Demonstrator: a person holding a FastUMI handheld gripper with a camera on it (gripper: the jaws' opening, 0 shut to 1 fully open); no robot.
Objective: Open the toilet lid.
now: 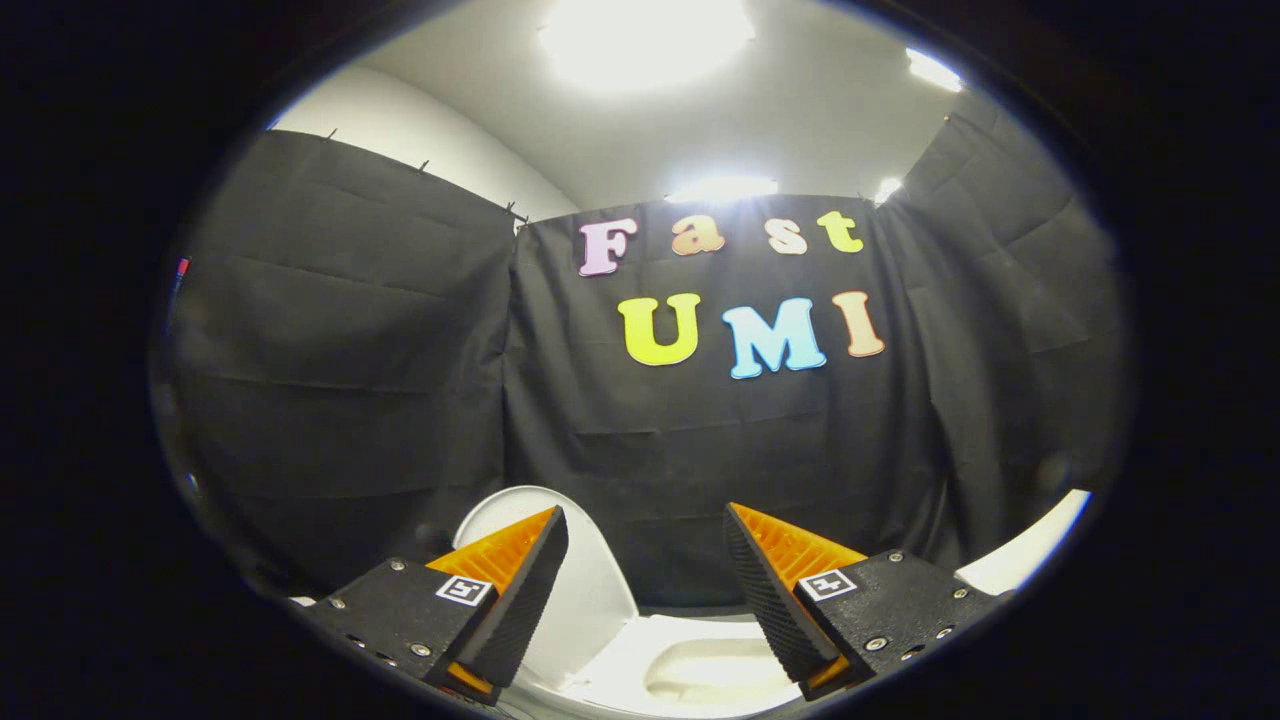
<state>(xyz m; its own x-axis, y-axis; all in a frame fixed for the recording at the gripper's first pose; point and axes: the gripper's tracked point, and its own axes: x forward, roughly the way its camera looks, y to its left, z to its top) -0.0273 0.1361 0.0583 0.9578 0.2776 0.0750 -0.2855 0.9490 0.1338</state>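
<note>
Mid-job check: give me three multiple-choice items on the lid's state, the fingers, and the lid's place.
1. The toilet lid is: A raised upright; B flat on the bowl; C missing.
2. The hand-held gripper fingers are: A pressed together; B clamped on the lid; C apart, holding nothing.
3. The lid stands: A beside the left finger; B right of the right finger; C under the bowl.

Answers: 1 A, the white lid stands up with the toilet bowl exposed. 2 C, a wide gap shows between them. 3 A, it rises just behind the left finger.

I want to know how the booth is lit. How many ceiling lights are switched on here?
4: a big light overhead, a strip beside it, two smaller lights above the cloth wall. Others may be hidden. The open claw grips nothing.
</note>
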